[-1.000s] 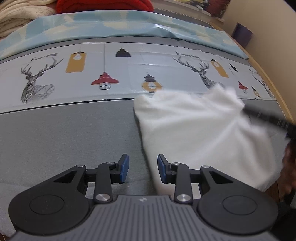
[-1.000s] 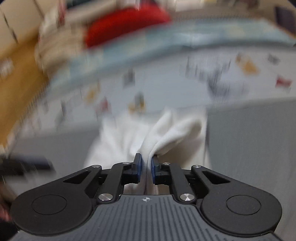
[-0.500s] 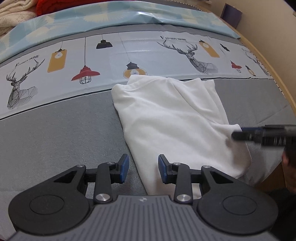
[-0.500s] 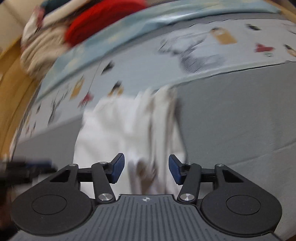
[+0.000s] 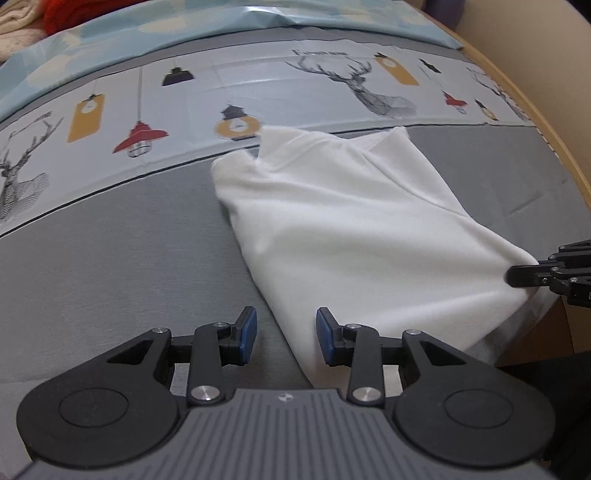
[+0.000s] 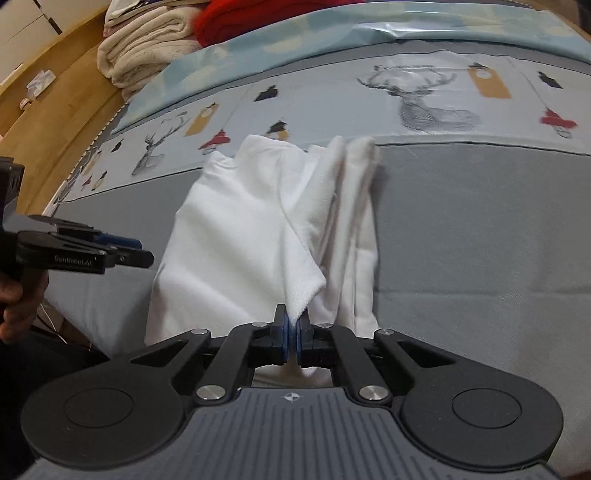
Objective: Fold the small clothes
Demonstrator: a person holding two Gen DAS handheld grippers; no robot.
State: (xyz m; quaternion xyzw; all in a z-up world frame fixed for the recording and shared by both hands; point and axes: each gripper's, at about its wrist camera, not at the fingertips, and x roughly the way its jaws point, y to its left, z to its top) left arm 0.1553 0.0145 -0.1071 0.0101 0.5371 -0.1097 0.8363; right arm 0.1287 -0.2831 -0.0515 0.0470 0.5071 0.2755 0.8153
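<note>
— Two grippers, what did we see?
— We saw the right gripper pinching a fold of the white garment, which lay on the bed's grey band, reaching its near edge.
— And the left gripper?
— Its jaws stood spread over the garment's left edge, gripping nothing.

Deer-print bedspread, cream blankets, perhaps a red blanket.
</note>
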